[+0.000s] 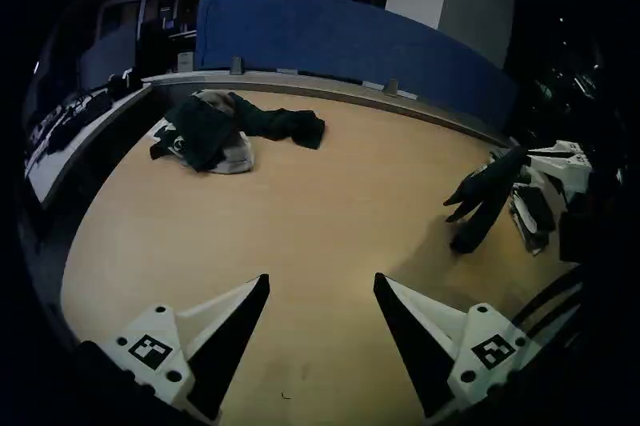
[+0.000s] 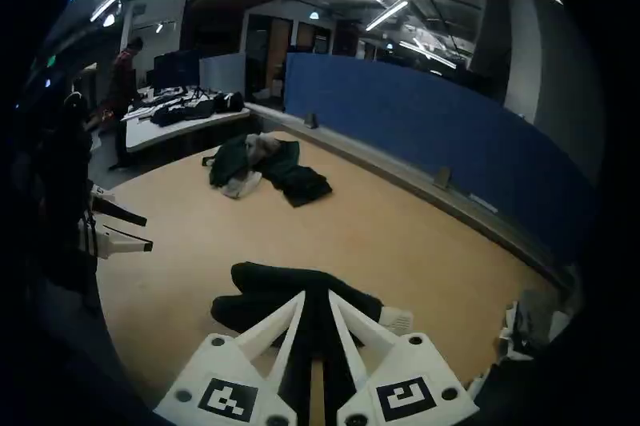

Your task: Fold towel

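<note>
Jaws of the right gripper (image 2: pixel 317 295) pinch the dark towel (image 2: pixel 272 278) at six o'clock in the right gripper view, likely soft, light and limp, while the left gripper (image 1: pixel 320 286), jaws spread empty, should take a free corner.

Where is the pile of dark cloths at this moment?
Left gripper view: the pile lies far left on the wooden table, just before the blue partition.

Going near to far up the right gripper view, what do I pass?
right gripper, shut on the dark towel → bare stretch of wooden table → heap of dark and light cloths → far desk with dark things on it
</note>
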Demonstrator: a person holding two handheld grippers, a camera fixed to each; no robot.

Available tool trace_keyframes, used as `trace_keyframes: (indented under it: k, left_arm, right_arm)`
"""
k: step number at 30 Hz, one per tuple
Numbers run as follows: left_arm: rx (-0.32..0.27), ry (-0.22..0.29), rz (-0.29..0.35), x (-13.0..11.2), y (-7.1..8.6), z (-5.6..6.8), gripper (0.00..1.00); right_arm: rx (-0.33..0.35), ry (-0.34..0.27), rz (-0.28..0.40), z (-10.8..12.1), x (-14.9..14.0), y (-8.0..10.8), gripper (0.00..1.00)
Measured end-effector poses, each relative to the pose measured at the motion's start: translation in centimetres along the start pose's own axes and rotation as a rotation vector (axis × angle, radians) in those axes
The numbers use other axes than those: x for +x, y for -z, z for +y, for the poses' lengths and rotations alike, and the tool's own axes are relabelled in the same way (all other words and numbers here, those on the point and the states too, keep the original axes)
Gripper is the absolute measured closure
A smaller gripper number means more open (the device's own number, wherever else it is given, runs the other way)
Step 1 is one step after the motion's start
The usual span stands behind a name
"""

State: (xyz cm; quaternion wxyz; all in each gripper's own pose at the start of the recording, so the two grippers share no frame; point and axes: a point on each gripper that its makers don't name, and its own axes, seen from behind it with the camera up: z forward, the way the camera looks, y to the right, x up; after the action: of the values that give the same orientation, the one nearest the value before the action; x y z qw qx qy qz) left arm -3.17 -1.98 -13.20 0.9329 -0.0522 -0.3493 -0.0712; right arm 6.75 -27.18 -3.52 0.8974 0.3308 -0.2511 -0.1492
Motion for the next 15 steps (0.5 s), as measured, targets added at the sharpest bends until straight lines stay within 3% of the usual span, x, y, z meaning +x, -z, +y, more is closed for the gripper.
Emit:
trace_keyframes:
  k: [8, 15]
  left_arm:
    - [-0.002, 0.004, 0.003, 0.3, 0.0, 0.2, 0.03]
    - [-0.002, -0.009, 0.003, 0.4, 0.0, 0.5, 0.03]
  right_arm:
    - [-0.034, -0.023, 0.015, 3.0, 0.7, 1.7, 0.95]
    - [-0.082, -0.039, 0.030, 7.0, 1.2, 3.6, 0.95]
